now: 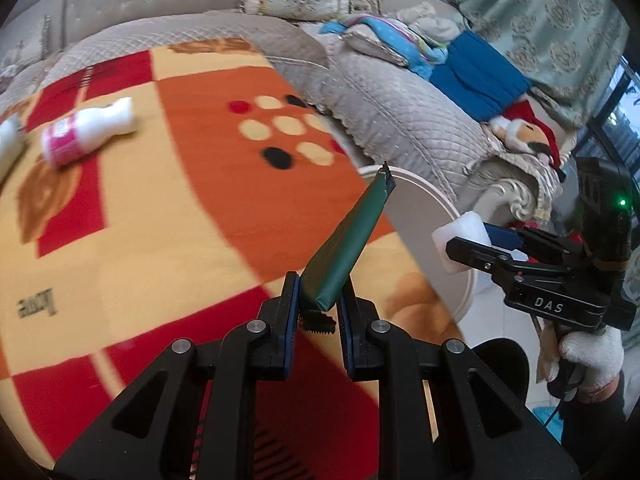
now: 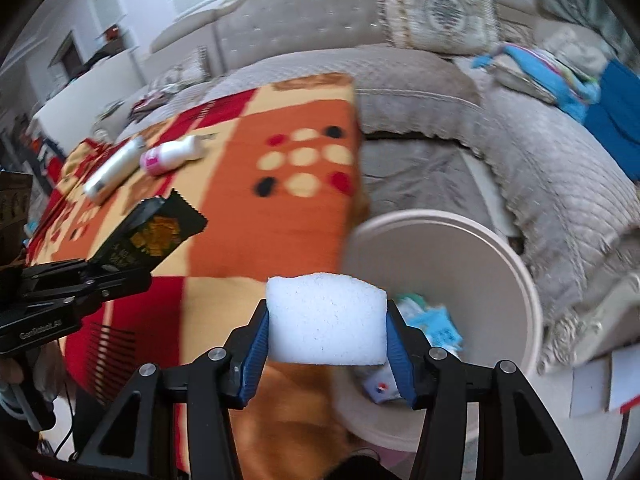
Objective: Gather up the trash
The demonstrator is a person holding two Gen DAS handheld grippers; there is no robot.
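My left gripper (image 1: 318, 294) is shut on a dark green snack wrapper (image 1: 348, 248), held above the patterned blanket; it also shows in the right wrist view (image 2: 154, 236). My right gripper (image 2: 326, 340) is shut on a white foam block (image 2: 326, 320), held by the near rim of the round beige trash bin (image 2: 520, 264), which holds blue and white scraps (image 2: 434, 326). In the left wrist view the foam block (image 1: 460, 236) and right gripper (image 1: 472, 252) are at the right, by the bin (image 1: 432, 196). A white and pink bottle (image 1: 84, 132) and a white tube (image 2: 114, 168) lie on the blanket.
The orange, red and cream blanket (image 1: 180, 220) covers a table. A grey quilted sofa (image 2: 552, 184) curves behind the bin, with cushions, blue clothes (image 1: 476, 76) and a Santa doll (image 1: 524, 132). White floor (image 2: 592, 384) is at the right.
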